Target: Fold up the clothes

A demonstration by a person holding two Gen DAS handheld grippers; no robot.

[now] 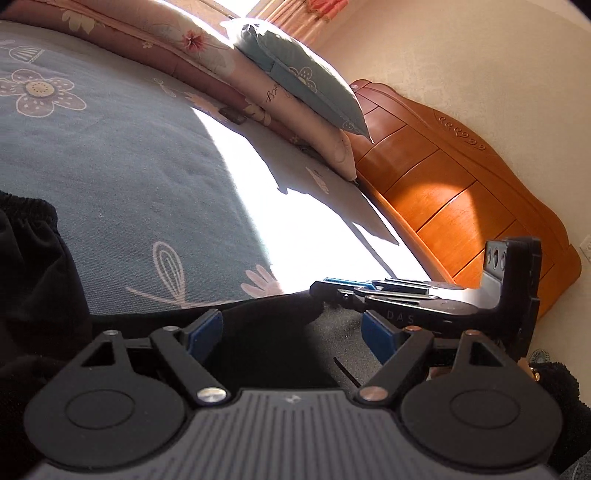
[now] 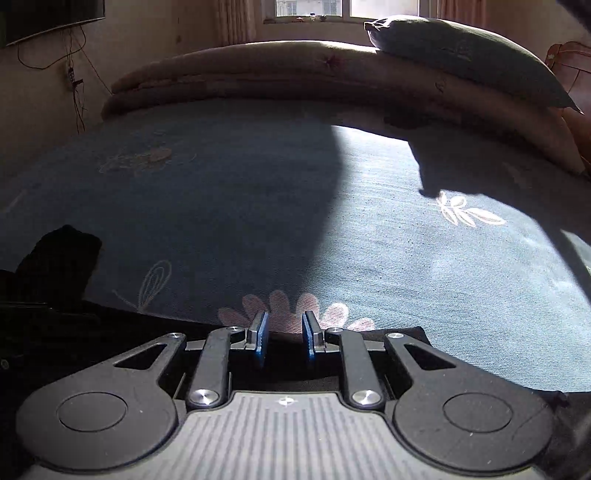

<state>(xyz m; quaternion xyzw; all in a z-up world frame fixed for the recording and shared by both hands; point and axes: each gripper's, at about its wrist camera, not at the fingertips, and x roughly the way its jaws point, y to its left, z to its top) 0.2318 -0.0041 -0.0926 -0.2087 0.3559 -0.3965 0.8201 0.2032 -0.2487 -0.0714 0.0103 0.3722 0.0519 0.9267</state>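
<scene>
A black garment (image 1: 266, 343) lies on the near edge of a blue flowered bedsheet (image 1: 129, 166). Its gathered elastic band (image 1: 29, 210) shows at the left. My left gripper (image 1: 291, 328) hangs just over the black cloth with its blue pads (image 1: 205, 332) wide apart and nothing pinched. My right gripper (image 1: 332, 290) comes in from the right, side-on, at the garment's far edge. In the right wrist view my right gripper (image 2: 284, 338) has its pads (image 2: 260, 339) drawn close, with the edge of the black garment (image 2: 391, 338) bunched between them.
A folded pink quilt (image 2: 258, 70) and a teal pillow (image 2: 461, 55) lie along the bed's far side. A wooden headboard (image 1: 443, 184) stands at the right. Bright sunlight from the window (image 2: 332, 9) falls across the sheet (image 2: 443, 277). A dark screen (image 2: 48, 14) hangs on the left wall.
</scene>
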